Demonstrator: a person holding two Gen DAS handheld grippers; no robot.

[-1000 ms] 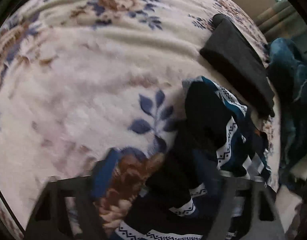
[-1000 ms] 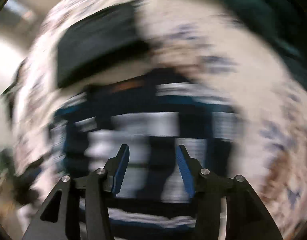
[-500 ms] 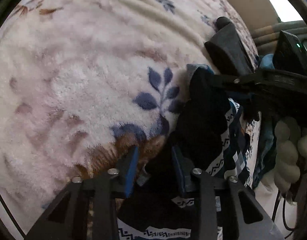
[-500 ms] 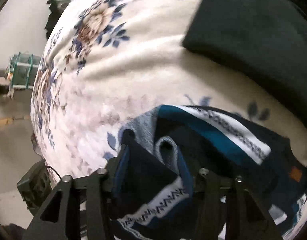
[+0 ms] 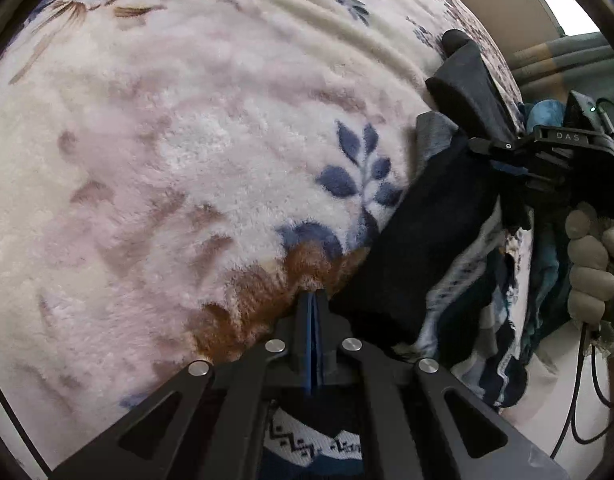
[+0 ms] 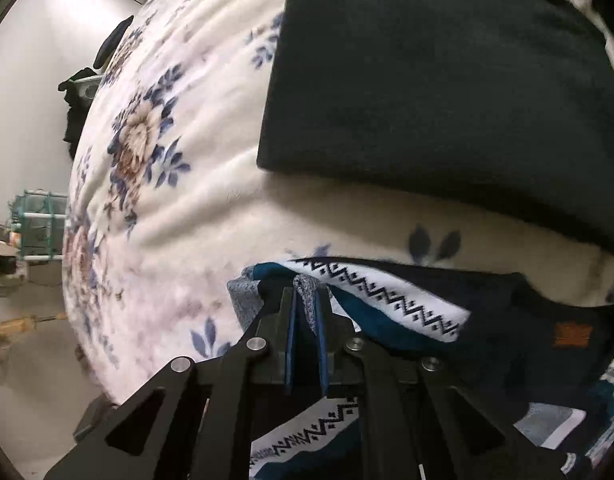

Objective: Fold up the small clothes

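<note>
A small dark navy garment with teal and white zigzag bands point(image 6: 387, 300) lies crumpled on a floral fleece blanket point(image 5: 187, 140); it also shows in the left wrist view point(image 5: 419, 248). My left gripper point(image 5: 314, 300) is shut at the garment's near edge, pinching its hem. My right gripper point(image 6: 305, 296) is shut on a grey-lined fold of the same garment. In the left wrist view the right gripper point(image 5: 507, 152) shows with the person's hand, holding the garment's far edge up.
A folded black garment point(image 6: 447, 80) lies on the blanket just beyond the patterned one; it also shows in the left wrist view point(image 5: 471, 88). Blue clothes point(image 5: 547, 112) pile at the far right. Room floor and clutter point(image 6: 31, 220) lie past the blanket's left edge.
Both grippers have closed: open one second ago, then narrowing, now shut on the patterned garment's edges. The right gripper moved to the garment's far edge.
</note>
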